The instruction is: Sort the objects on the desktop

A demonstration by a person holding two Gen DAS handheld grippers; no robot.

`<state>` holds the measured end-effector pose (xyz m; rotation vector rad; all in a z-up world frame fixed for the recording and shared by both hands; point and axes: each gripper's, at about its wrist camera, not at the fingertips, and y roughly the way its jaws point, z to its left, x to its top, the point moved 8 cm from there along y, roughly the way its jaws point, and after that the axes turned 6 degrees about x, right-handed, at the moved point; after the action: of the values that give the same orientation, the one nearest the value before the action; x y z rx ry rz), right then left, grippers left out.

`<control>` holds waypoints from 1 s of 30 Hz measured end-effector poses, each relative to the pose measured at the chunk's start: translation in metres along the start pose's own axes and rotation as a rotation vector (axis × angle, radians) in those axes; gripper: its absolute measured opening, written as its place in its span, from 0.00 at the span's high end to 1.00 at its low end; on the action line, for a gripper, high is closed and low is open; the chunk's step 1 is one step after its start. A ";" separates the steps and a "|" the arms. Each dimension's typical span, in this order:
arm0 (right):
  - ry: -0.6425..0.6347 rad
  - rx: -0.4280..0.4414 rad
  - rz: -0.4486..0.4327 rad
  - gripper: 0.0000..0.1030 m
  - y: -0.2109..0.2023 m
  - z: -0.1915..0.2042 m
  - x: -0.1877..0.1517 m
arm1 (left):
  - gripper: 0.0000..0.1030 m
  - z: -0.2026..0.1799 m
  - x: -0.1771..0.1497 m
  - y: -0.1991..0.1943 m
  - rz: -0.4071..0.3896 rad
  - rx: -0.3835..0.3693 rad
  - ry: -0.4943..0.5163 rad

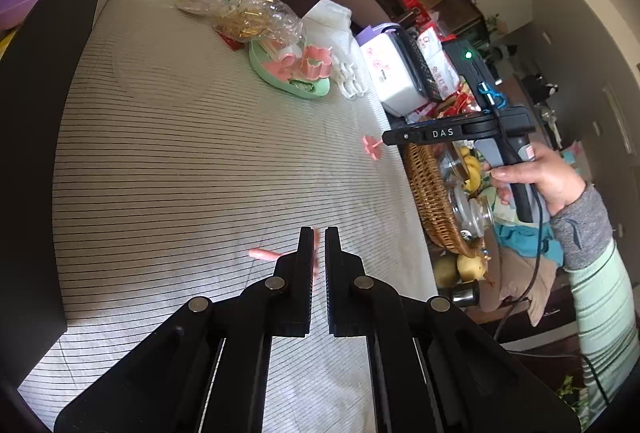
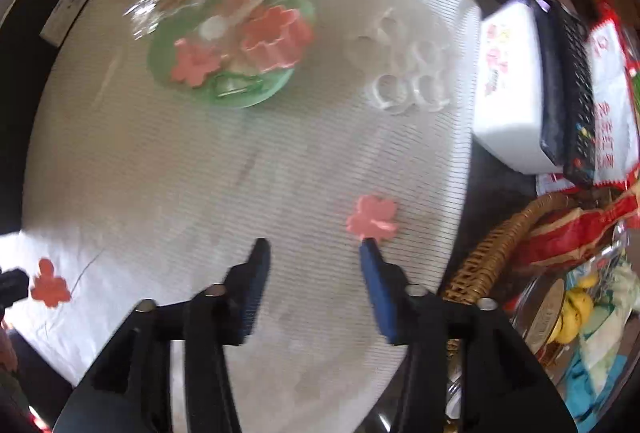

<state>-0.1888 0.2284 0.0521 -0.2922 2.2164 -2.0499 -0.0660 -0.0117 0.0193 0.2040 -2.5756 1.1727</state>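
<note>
My left gripper (image 1: 317,245) is shut low over the striped tablecloth (image 1: 180,153), with a pink flower piece (image 1: 262,254) pinched between its fingertips. From the right wrist view that flower piece (image 2: 50,283) lies at the cloth's left edge. My right gripper (image 2: 314,245) hangs open above the cloth, pointing almost straight down, with nothing between its fingers. A second pink flower piece (image 2: 372,221) lies flat just beyond its right fingertip. In the left wrist view a hand (image 1: 536,181) holds the right gripper (image 1: 386,137) above that flower (image 1: 372,147).
A green plate (image 2: 160,65) holds pink flower cutters at the far side. White ring cutters (image 2: 404,81) lie beside it, and a clear bag of gold clips (image 1: 260,17) behind. A white tissue box (image 2: 508,93) and a wicker basket (image 2: 492,245) crowd the right table edge.
</note>
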 end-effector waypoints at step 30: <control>0.266 0.505 -0.423 0.56 -0.030 0.090 -0.115 | 0.35 0.010 0.009 0.040 -0.080 0.353 0.234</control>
<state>-0.0561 0.1628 0.0685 -0.4915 1.7691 -2.9367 -0.0864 0.0070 -0.0123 0.2278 -2.1293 1.5161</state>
